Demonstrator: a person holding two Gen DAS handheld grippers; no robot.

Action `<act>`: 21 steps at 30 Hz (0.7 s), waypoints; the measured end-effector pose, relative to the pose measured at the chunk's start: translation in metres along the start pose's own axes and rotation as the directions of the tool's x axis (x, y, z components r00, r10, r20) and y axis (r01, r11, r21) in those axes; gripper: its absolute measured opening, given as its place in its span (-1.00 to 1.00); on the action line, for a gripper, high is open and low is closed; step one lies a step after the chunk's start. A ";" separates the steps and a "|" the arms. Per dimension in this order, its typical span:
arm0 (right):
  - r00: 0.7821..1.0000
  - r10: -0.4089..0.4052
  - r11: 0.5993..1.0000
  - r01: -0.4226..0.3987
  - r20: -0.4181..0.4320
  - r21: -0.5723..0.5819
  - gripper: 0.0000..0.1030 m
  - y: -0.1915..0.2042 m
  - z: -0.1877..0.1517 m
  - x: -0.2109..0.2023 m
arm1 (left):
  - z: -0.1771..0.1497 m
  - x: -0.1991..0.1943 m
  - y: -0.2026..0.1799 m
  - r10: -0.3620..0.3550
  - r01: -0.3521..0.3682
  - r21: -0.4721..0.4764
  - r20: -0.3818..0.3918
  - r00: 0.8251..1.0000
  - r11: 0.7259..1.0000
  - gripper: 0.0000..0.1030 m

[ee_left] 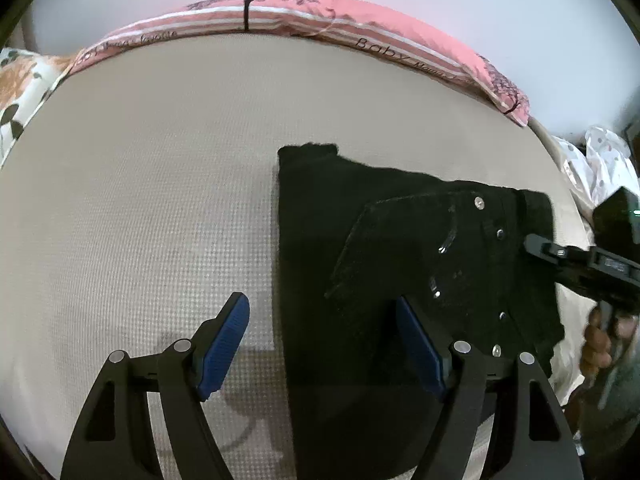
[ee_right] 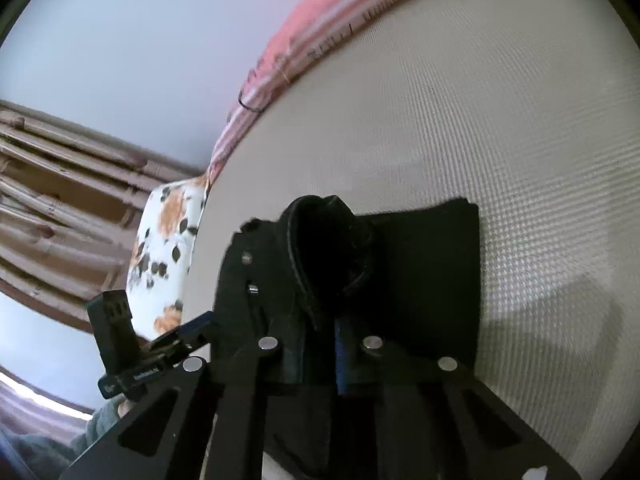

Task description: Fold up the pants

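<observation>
Jaws first: left gripper (ee_left: 322,344) stands wide apart, nothing between the blue pads (ee_left: 224,346), one pad over bare mattress, the other over the near part of the pants. Right gripper (ee_right: 320,354) is pinched together on the pants (ee_left: 404,256) at the waistband edge; dark cloth bunches up between its fingers in the right wrist view.

Pants: one pair, black, folded into a compact stack, lying flat on the beige textured mattress (ee_left: 140,208), toward its right side in the left wrist view. Back pocket faces up; about six metal rivets or buttons visible.

Containers: can't see any.

Counts: two grippers, one pink striped pillow (ee_left: 320,20) along the far mattress edge, one floral pillow (ee_right: 164,256) at the corner, one hand (ee_left: 600,340) on the right gripper's handle.
</observation>
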State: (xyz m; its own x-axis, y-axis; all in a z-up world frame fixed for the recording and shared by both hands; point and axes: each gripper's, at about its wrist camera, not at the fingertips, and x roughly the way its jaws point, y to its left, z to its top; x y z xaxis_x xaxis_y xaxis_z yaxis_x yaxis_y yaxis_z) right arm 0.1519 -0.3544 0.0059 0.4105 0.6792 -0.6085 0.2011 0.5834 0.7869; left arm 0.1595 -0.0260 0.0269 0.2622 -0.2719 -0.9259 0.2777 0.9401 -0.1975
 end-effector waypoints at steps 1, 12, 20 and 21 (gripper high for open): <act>1.000 -0.004 1.000 0.004 0.023 -0.001 -0.82 0.007 -0.001 -0.008 | 0.001 -0.001 -0.002 -0.004 0.004 0.004 0.007 1.000 1.000 0.47; 0.979 -0.189 0.978 0.182 0.072 0.098 -0.81 -0.029 -0.013 -0.034 | -0.003 0.015 -0.030 -0.022 0.022 0.096 -0.007 1.000 0.995 0.47; 0.949 -0.311 0.950 0.311 0.052 0.006 -0.34 -0.003 -0.026 -0.058 | -0.011 0.029 -0.027 -0.037 0.042 0.109 -0.044 0.998 0.993 0.47; 0.951 -0.304 0.953 0.304 0.051 0.010 -0.34 -0.004 -0.032 -0.064 | -0.011 0.029 -0.027 -0.039 0.043 0.107 -0.042 0.998 0.993 0.47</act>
State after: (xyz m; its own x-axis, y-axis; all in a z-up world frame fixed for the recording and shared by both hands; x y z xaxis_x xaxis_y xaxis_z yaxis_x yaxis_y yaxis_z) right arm 0.0968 -0.3859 0.0388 0.3743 0.4458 -0.8131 0.3254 0.7580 0.5653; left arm 0.1495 -0.0569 0.0022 0.2119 -0.2991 -0.9304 0.3863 0.9001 -0.2014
